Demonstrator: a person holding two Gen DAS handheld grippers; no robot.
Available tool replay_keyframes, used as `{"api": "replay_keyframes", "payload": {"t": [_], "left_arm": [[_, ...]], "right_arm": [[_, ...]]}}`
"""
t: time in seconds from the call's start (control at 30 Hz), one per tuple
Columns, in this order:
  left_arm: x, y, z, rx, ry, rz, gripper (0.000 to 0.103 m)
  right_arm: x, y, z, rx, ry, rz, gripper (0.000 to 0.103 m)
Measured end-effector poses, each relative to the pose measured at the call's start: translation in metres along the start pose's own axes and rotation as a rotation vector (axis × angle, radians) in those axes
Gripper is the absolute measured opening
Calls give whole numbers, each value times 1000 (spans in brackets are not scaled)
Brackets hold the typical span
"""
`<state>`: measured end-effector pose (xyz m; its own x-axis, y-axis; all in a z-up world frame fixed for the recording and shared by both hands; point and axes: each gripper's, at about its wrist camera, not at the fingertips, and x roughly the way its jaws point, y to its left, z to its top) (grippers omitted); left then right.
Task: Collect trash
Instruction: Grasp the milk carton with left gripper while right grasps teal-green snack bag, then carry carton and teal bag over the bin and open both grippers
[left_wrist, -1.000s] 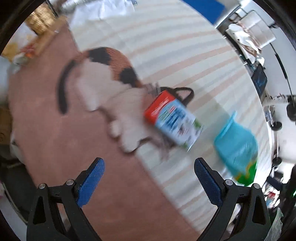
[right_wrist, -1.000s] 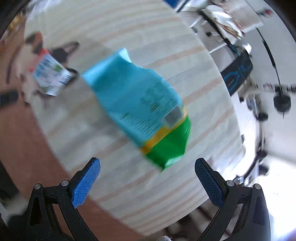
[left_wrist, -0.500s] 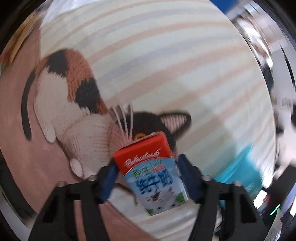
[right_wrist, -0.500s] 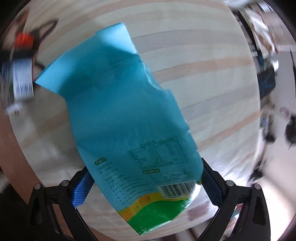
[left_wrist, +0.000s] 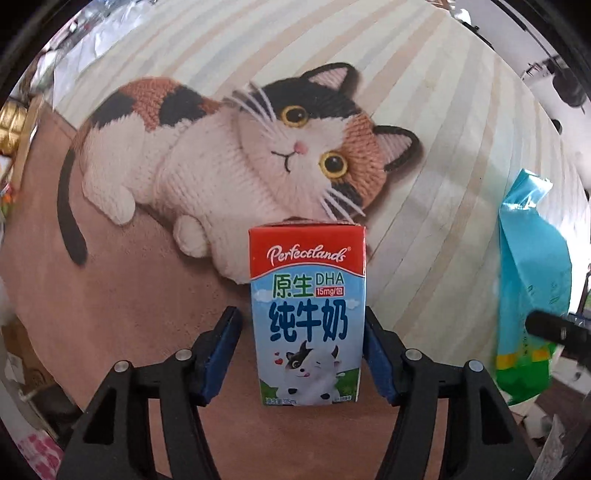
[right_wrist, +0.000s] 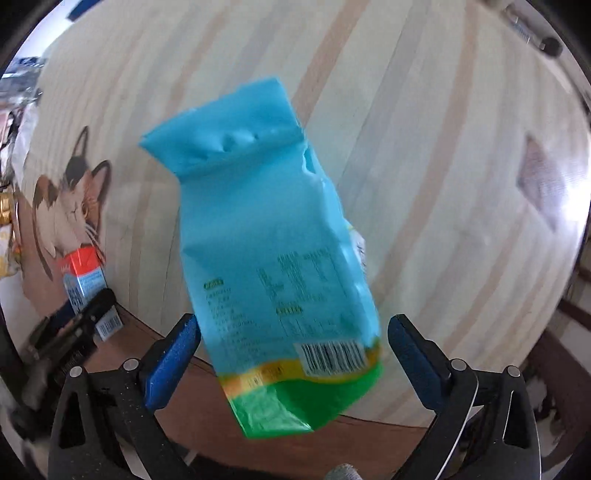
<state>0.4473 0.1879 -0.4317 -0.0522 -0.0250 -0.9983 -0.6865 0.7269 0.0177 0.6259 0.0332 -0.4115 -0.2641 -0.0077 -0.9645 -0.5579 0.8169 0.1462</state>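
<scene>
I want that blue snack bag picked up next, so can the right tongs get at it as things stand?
Probably yes. The blue snack bag lies flat on the mat, already between the open right tongs. Neither blue pad touches it, and nothing lies on it. The milk carton sits well off to the side.

The milk carton (left_wrist: 307, 317) reads "Perfectlands", "原生 DHA", "15mg/包", "纯牛奶"; the bag's (right_wrist: 273, 236) print seems too blurred.

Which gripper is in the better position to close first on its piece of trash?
Left. The left gripper closely brackets the milk carton; the right gripper stands wider around the blue bag.
</scene>
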Motion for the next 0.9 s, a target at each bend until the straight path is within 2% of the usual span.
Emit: {"api": "replay_keyframes", "payload": {"t": [0.1,0.17,0.23,0.27,0.4,0.43,0.47,0.53,0.63,0.9], "left_arm": [[0,6,1,-32,-3,-20,62],[-4,18,6,-73,-8,-47,61],[-5,25,1,-97,-30,-56,52],[-7,28,-2,-94,-39,-51,47],[-10,29,-11,-64,-64,-23,46],[-13,28,-15,-54,-72,-16,46],[-15,23,-22,-46,-82,-8,46],[-21,21,-29,-40,-104,5,46],[-37,12,-46,-33,-140,18,46],[-87,40,-88,-61,-227,-14,46]], "right_arm": [[-7,10,-12,-50,-49,-21,103],[-9,21,-16,-108,-87,-90,103],[-8,35,-18,-167,-114,-151,103],[-5,42,-17,-197,-116,-175,103],[8,68,-20,-232,-102,-225,103],[9,72,-20,-236,-107,-227,98],[9,75,-22,-233,-113,-227,87],[6,80,-27,-225,-133,-242,80],[-4,89,-43,-206,-156,-211,70],[-56,86,-71,-181,-235,-144,68]]}}
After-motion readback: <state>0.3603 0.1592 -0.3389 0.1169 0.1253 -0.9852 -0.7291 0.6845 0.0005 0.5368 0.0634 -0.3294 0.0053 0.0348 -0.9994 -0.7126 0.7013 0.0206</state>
